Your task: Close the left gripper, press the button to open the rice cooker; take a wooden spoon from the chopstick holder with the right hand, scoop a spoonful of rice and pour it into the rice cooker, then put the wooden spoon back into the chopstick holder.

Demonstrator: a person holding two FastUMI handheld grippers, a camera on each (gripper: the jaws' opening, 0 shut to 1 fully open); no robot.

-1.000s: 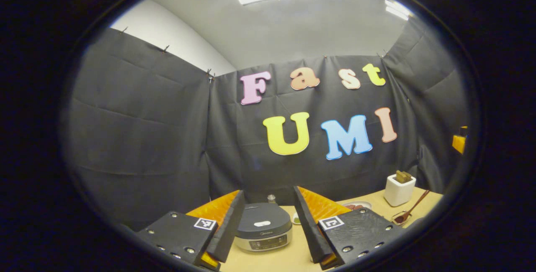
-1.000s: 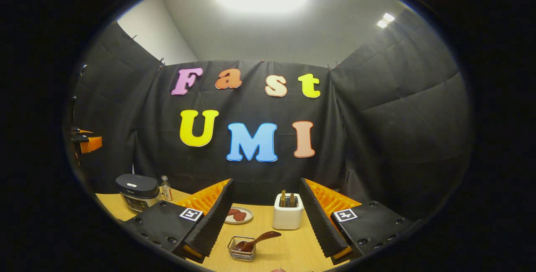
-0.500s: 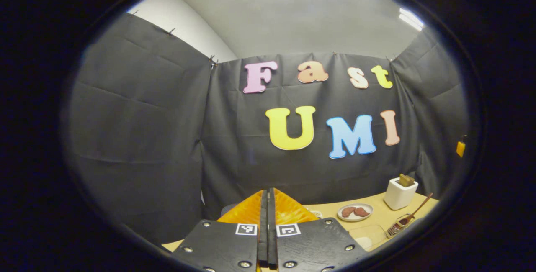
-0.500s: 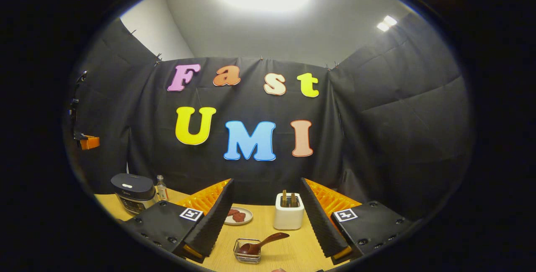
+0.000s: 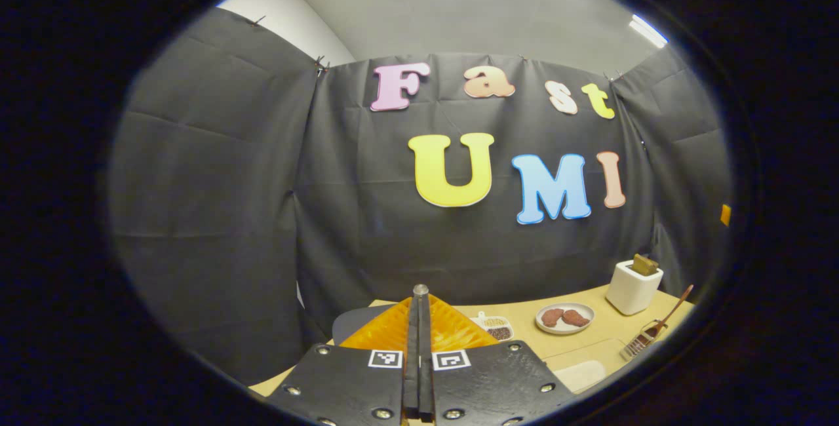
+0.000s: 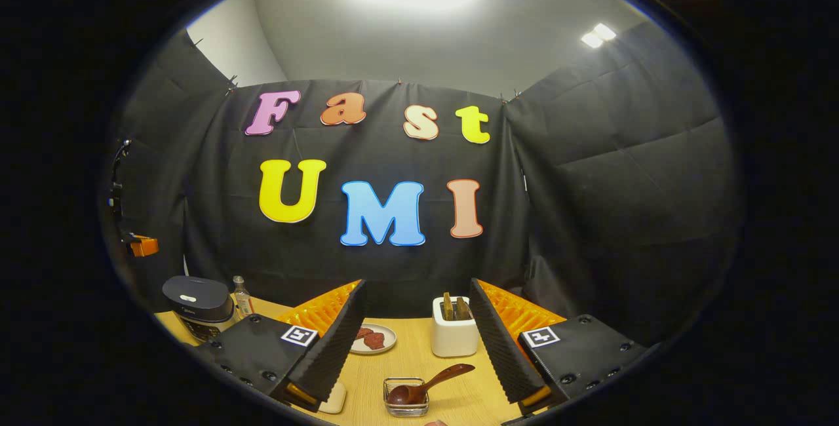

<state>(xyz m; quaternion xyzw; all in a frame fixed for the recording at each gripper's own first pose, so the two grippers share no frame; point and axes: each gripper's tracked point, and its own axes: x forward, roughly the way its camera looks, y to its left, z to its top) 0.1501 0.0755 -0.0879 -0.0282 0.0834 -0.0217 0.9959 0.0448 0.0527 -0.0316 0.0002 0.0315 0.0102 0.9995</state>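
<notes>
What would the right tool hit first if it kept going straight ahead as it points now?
Probably the white chopstick holder, standing on the table between the open right tool's fingers. The small wire basket with a spoon sits nearer but lower; depth is unclear.

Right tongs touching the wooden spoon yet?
Apart. Right gripper view: the right tongs stand open, with bare table showing between each finger and the wooden spoon lying in the wire basket.
</notes>
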